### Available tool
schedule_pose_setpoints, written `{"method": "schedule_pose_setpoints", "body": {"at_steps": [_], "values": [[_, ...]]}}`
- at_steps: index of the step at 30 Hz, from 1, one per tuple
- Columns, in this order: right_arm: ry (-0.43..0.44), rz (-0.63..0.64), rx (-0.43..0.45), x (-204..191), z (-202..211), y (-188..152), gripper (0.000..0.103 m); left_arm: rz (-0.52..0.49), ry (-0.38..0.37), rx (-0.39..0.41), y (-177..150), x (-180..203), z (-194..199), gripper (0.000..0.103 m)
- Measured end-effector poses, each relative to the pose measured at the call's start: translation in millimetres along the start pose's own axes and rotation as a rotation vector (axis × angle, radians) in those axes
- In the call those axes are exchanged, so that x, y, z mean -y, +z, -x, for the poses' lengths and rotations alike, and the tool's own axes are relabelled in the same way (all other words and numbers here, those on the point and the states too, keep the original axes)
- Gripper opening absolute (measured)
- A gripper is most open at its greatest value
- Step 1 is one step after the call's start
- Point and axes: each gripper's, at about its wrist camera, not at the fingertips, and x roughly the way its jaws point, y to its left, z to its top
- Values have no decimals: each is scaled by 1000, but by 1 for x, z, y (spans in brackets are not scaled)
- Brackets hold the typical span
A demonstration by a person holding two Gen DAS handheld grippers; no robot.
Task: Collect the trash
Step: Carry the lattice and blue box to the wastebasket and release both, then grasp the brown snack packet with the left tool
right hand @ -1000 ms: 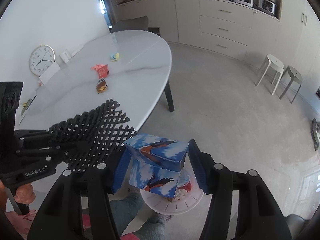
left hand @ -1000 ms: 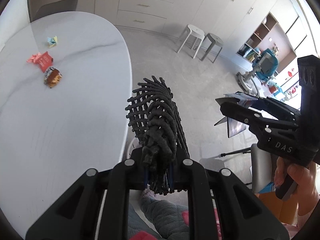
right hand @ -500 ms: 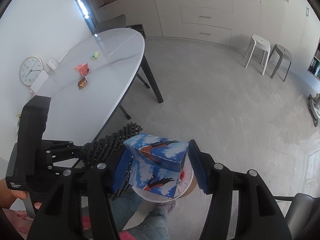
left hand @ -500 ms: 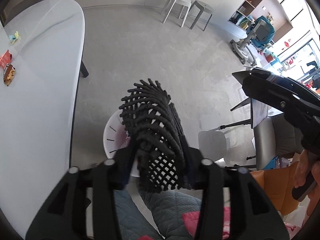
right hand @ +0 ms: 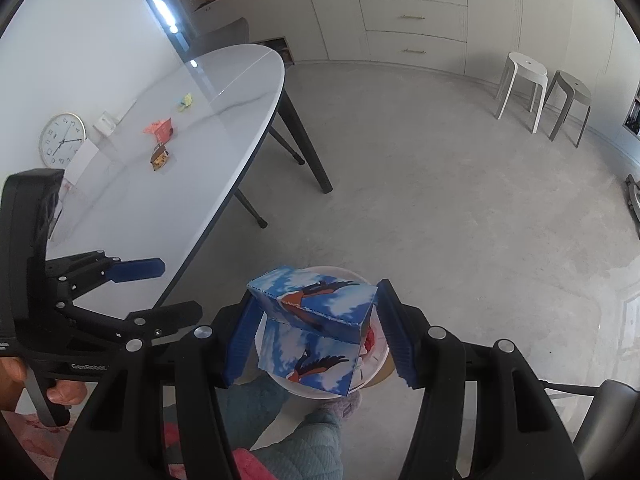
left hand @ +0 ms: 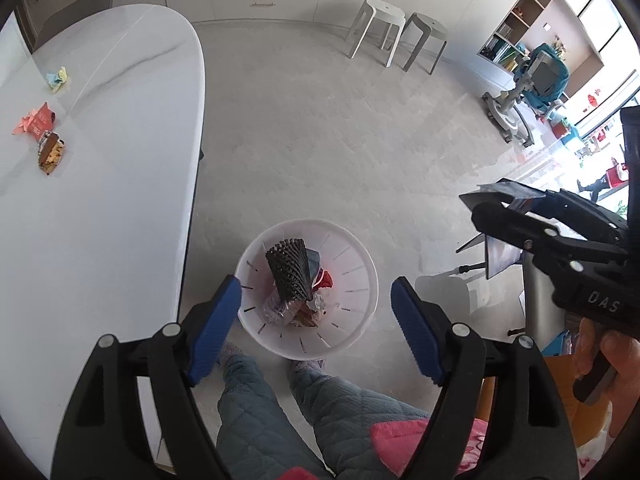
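Observation:
My left gripper (left hand: 316,286) hangs over a white bin (left hand: 360,264) on the floor; its jaws are opening with nothing between them. A black foam mesh (left hand: 290,276) stands inside the bin on other rubbish. My right gripper (right hand: 320,300) is shut on a blue box with a bird print (right hand: 316,320), held just above the bin (right hand: 376,364). On the white oval table (left hand: 100,208) lie a red wrapper (left hand: 36,124), a brown snack wrapper (left hand: 51,154) and a yellow-blue crumpled paper (left hand: 59,78).
The person's legs in quilted trousers (left hand: 280,400) stand right behind the bin. The table edge and its dark legs (right hand: 308,152) are just left of the bin. Two stools (left hand: 400,32) stand far off by the cabinets. A clock (right hand: 62,140) leans on the wall.
The left gripper opened and the black mesh fell from it into the bin. Both grippers sank toward the bin. The right one kept hold of the blue box.

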Motion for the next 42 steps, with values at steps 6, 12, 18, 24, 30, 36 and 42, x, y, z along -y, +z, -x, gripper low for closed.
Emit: {"method": "schedule_pose_setpoints", "body": {"at_steps": [6,12,18,24,30,36,42], "values": [[41,34,-36,-8,-20,-6,60,25,88,75,-1,-20,36,88],[73,57,-97,-22,-41,-10,91,130,184,109,-14,-63,65,88],[57,37,-61,-30,-23,4,101,247,268,169,-28,-99,97,92],[34,148,44,-58,10,35,101,374,324,249,-30,-125,124,95],[75,254,116,-88,26,67,101,484,319,269,-20,-147,129,95],[116,276,144,-108,21,97,101,514,359,286,0,-167,118,95],[113,284,158,-126,-1,137,101,532,384,284,35,-202,86,95]]}}
